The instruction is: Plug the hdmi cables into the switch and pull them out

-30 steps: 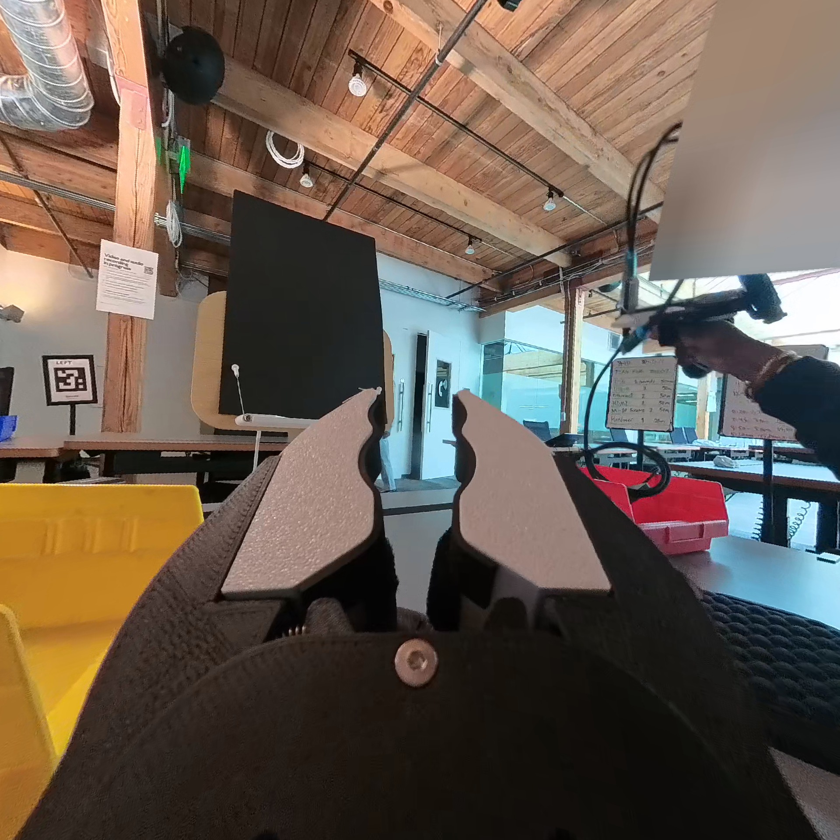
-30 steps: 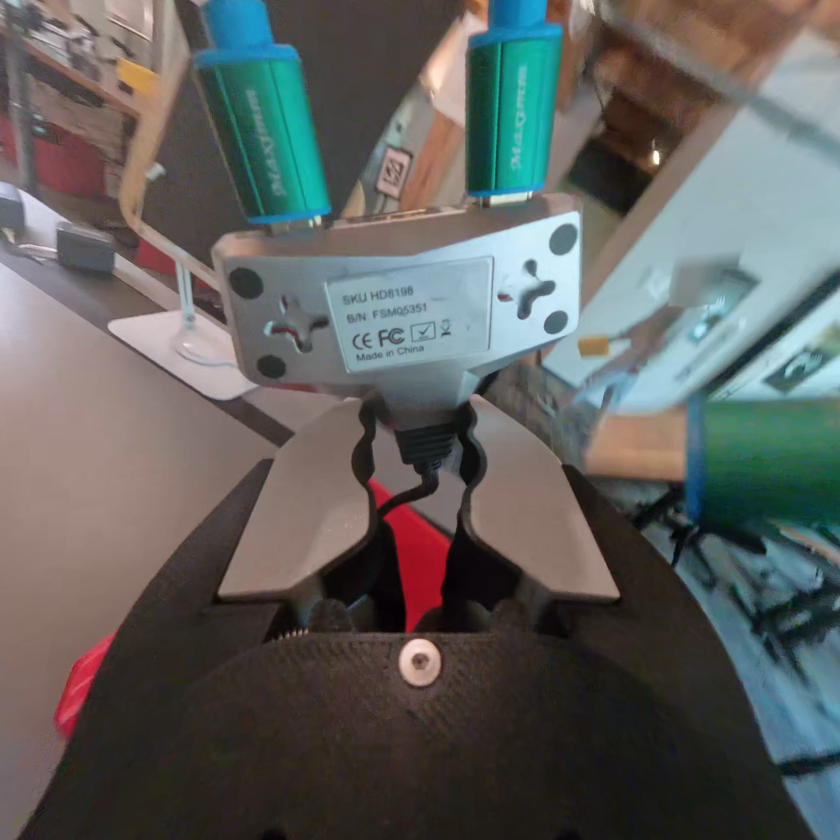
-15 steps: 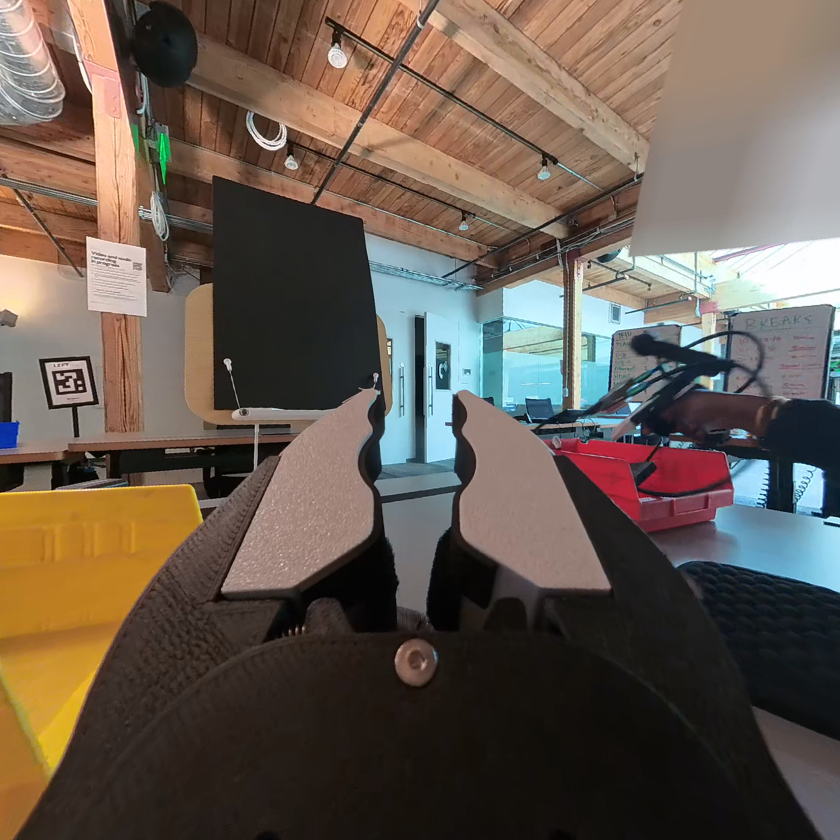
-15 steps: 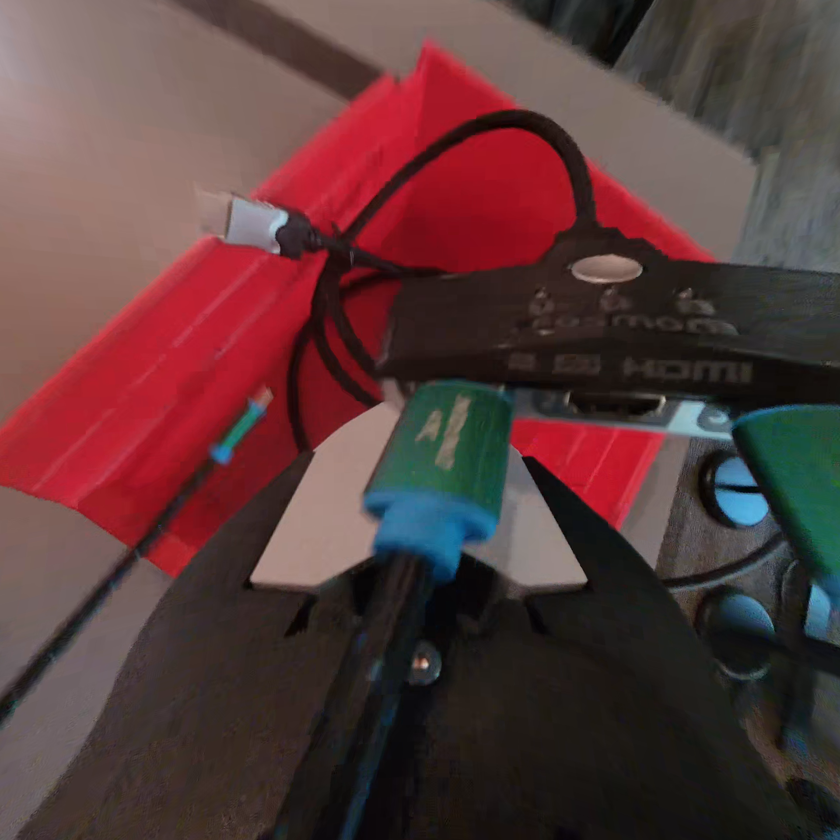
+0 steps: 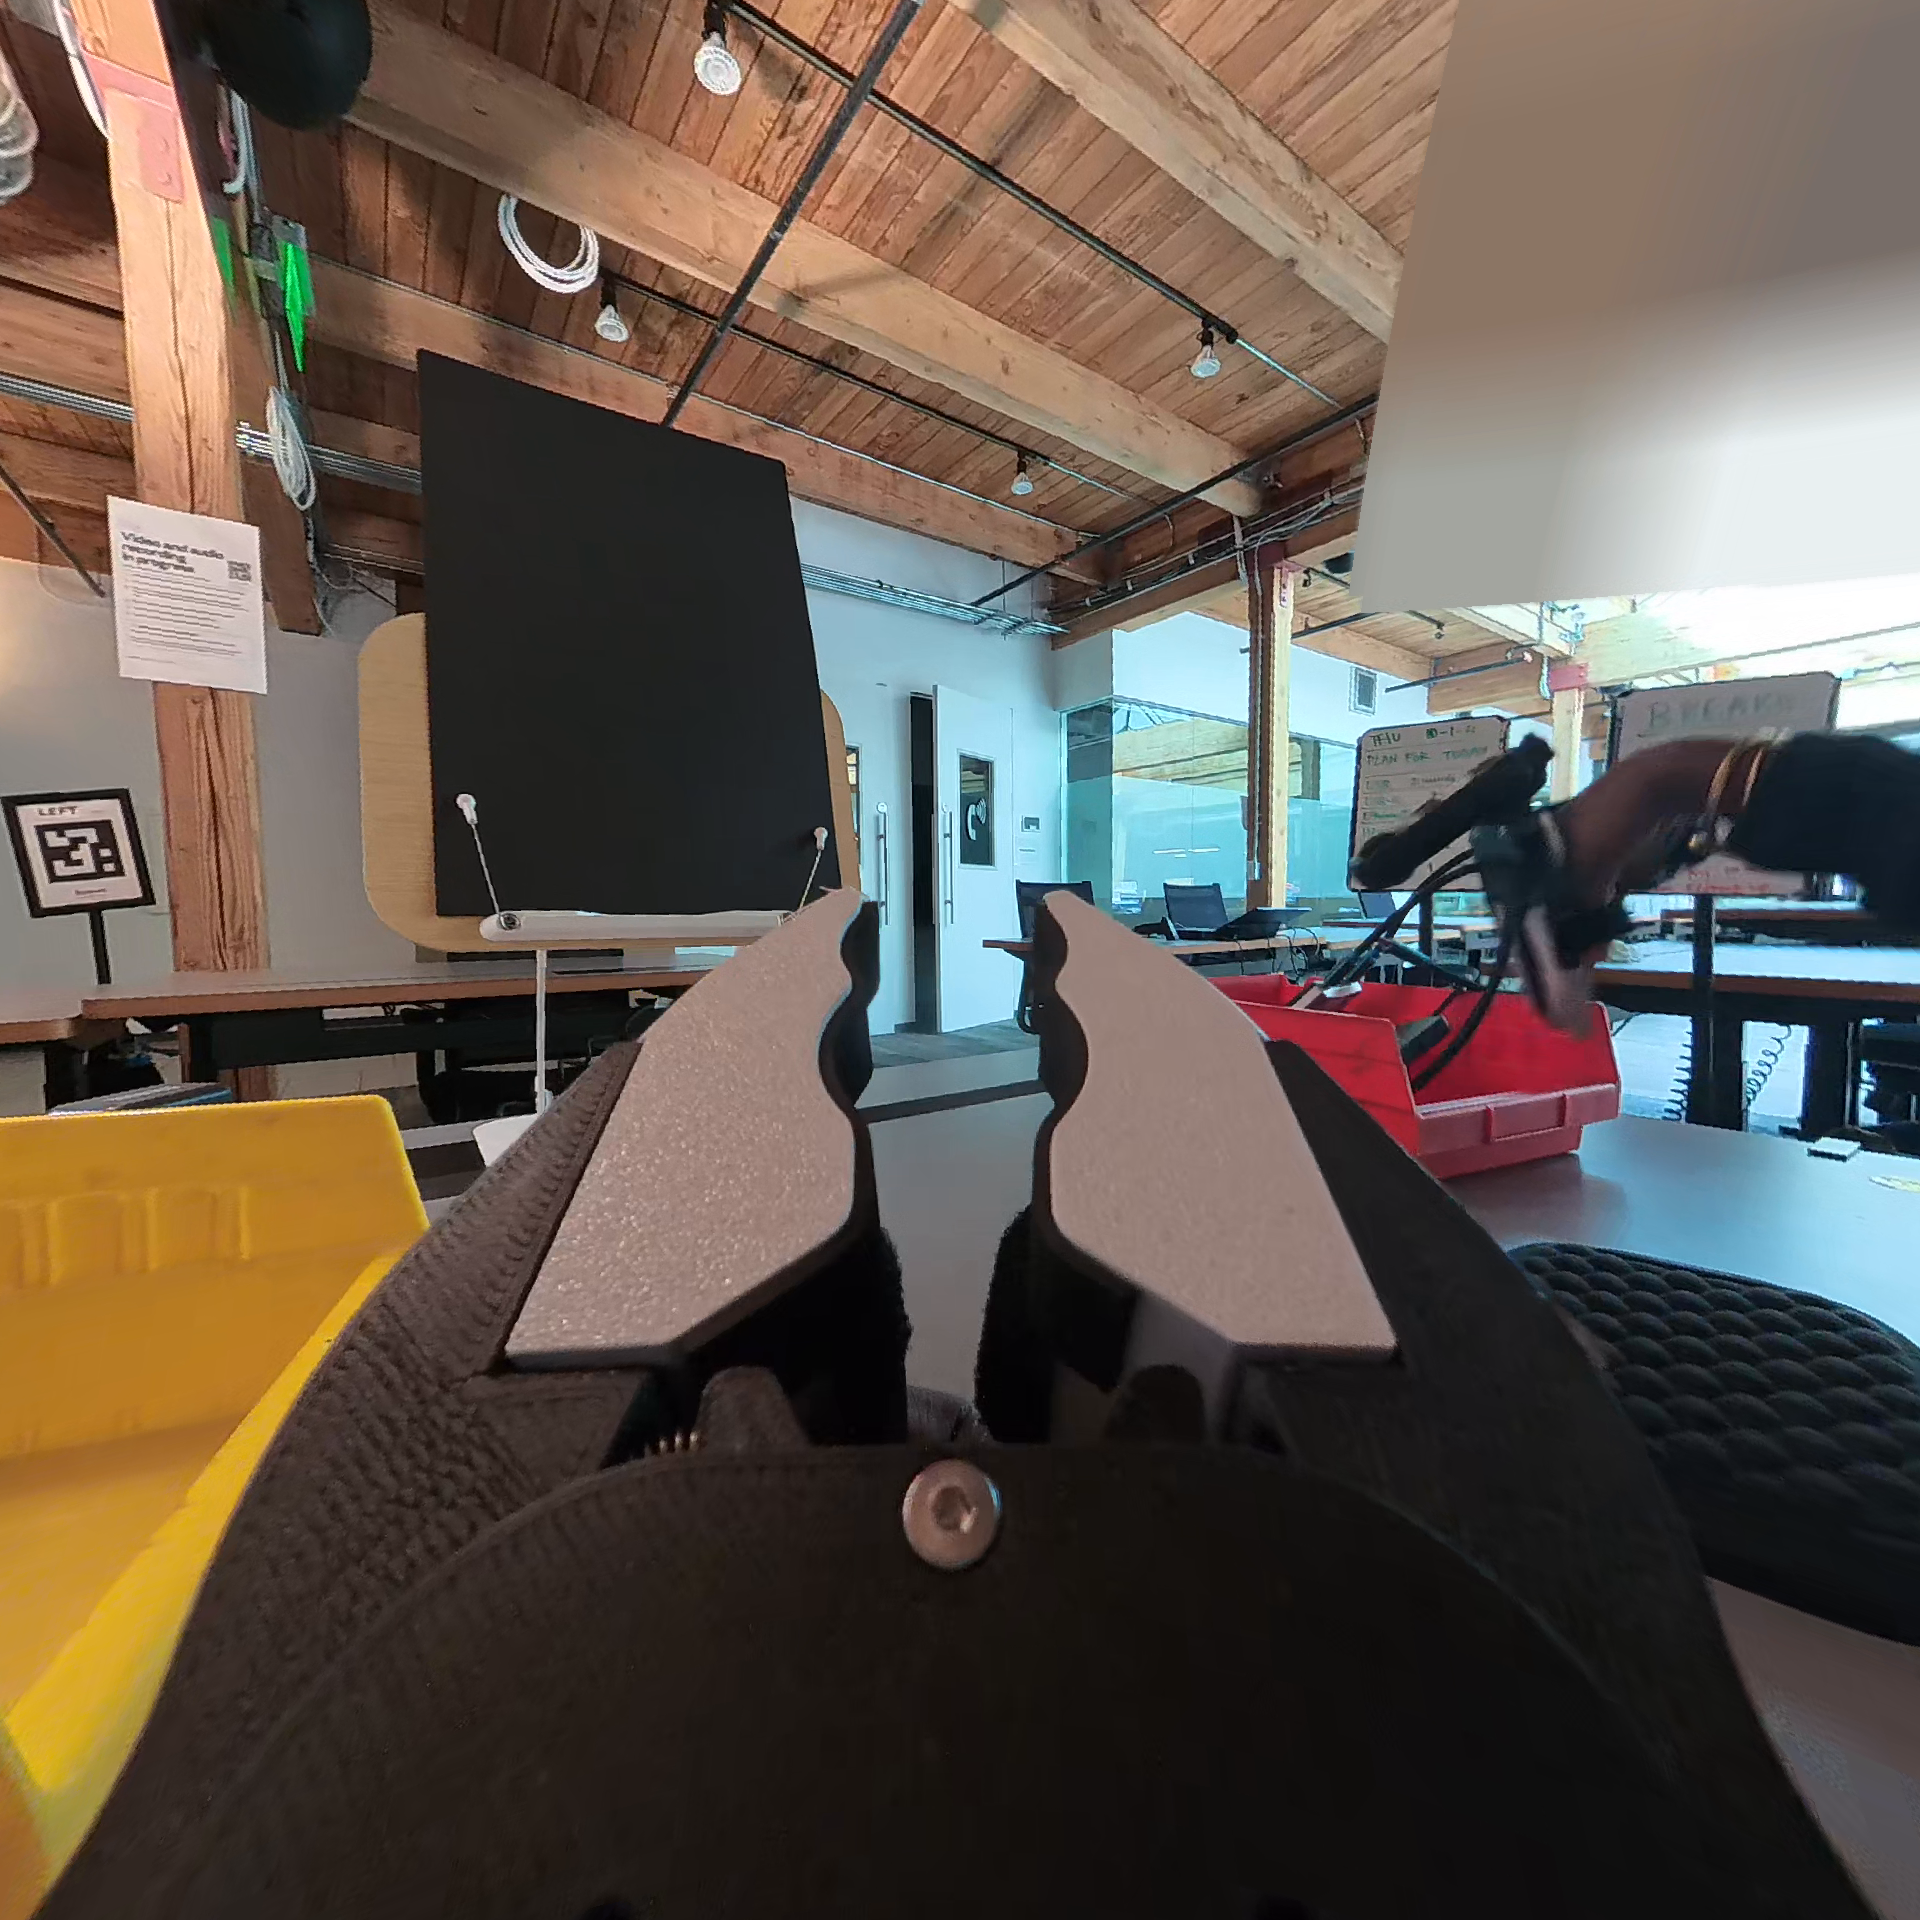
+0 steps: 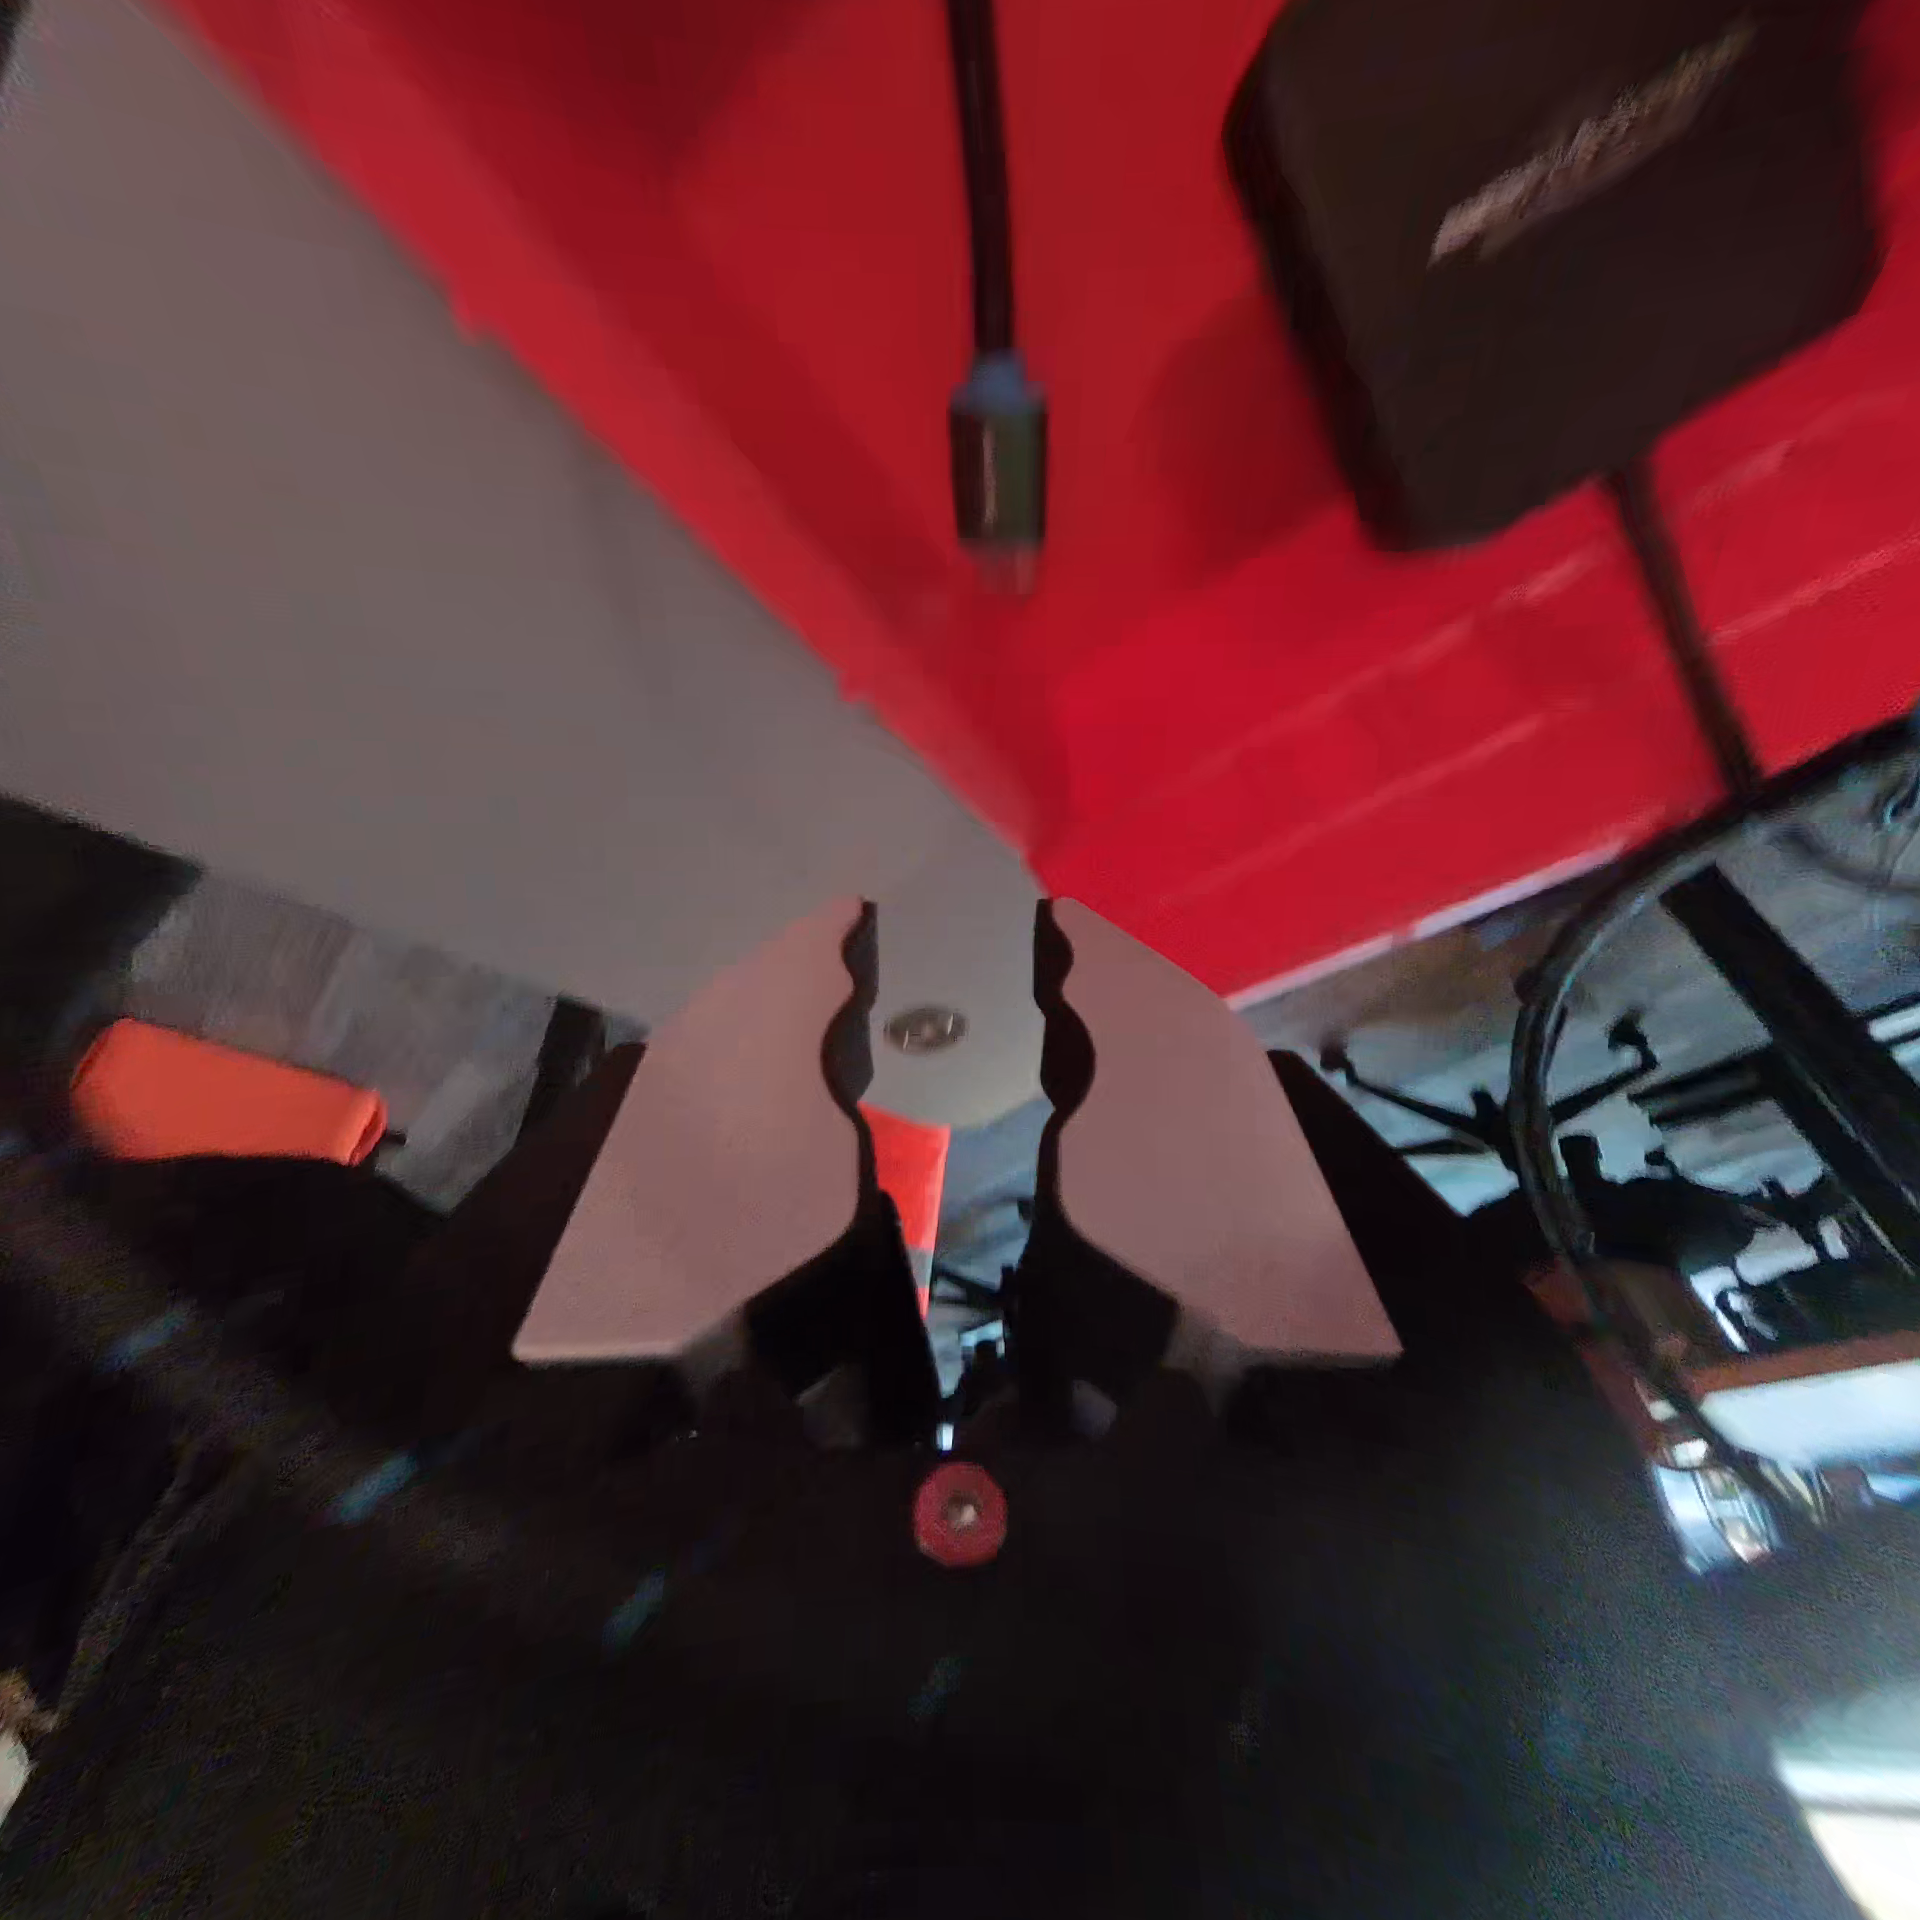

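Note:
In the right wrist view my right gripper (image 6: 956, 914) is open and empty, over the near corner of a red bin (image 6: 1351, 727). The black HDMI switch (image 6: 1558, 260) is in the bin at the upper right, apart from my fingers. A dark cable plug (image 6: 995, 457) lies in the bin beside it. The picture is blurred. In the left wrist view my left gripper (image 5: 951, 914) is open and empty, held level above the table. The right gripper (image 5: 1455, 821) shows far right above the red bin (image 5: 1496, 1101), with a dark blurred switch (image 5: 1553, 961) and cables below it.
A yellow bin (image 5: 156, 1299) stands close at the left of my left gripper. A black mesh object (image 5: 1745, 1403) lies at its right on the grey table (image 5: 1714, 1195). A black board on a white stand (image 5: 623, 644) is behind.
My right gripper carried the switch with its green plugs down over the red bin and let it go; its jaws are now empty. My left gripper stayed open and hardly moved.

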The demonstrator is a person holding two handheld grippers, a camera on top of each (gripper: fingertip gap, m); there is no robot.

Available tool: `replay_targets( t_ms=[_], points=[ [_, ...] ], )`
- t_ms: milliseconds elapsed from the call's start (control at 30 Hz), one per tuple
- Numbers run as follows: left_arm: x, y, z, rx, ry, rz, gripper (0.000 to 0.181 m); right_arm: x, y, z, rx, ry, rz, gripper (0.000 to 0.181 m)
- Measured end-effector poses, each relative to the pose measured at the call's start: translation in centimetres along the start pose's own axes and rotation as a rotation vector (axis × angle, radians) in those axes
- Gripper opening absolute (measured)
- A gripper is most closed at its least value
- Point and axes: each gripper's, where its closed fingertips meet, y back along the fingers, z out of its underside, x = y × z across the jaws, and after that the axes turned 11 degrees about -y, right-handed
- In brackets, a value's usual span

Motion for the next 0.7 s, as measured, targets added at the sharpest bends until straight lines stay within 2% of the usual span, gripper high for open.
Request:
replay_targets(
  t_ms=[100, 167, 233, 300, 400, 500, 533, 600, 633, 700],
  points=[
    [0.2, -0.1, 0.2, -0.011, -0.006, 0.012, 0.027, 0.0, 1.5, 2.5, -0.004, -0.046, 0.038, 0.037],
    [0.4, -0.2, 0.3, -0.016, -0.009, 0.02, 0.027, 0.1, 2.7, 3.6, 0.069, -0.1, 0.082, 0.049],
    [0.5, -0.2, 0.3, -0.02, -0.013, 0.024, 0.027, 0.1, 3.9, 4.2, 0.211, -0.158, 0.11, 0.063],
    [0.5, -0.2, 0.3, -0.02, -0.018, 0.025, 0.027, 0.4, 5.7, 3.6, 0.49, -0.224, 0.143, 0.064],
    [0.6, -0.2, 0.4, -0.024, -0.024, 0.026, 0.027, 1.7, 9.6, 2.4, 0.995, -0.345, 0.15, 0.067],
    [0.6, -0.2, 0.4, -0.025, -0.028, 0.027, 0.027, 3.7, 12.3, 1.2, 1.395, -0.44, 0.091, 0.051],
    [0.7, -0.3, 0.5, -0.026, -0.029, 0.028, 0.027, 4.4, 11.6, 0.6, 1.413, -0.467, 0.041, 0.046],
    [0.6, -0.3, 0.5, -0.028, -0.034, 0.026, 0.027, 5.3, 7.7, -1.0, 1.257, -0.462, -0.021, 0.067],
    [0.6, -0.3, 0.5, -0.03, -0.036, 0.026, 0.027, 6.2, 5.6, -1.7, 1.175, -0.471, 0.012, 0.073],
    [0.7, -0.4, 0.6, -0.036, -0.037, 0.028, 0.027, 8.5, 3.0, -2.8, 1.082, -0.476, 0.145, 0.073]
  ],
)
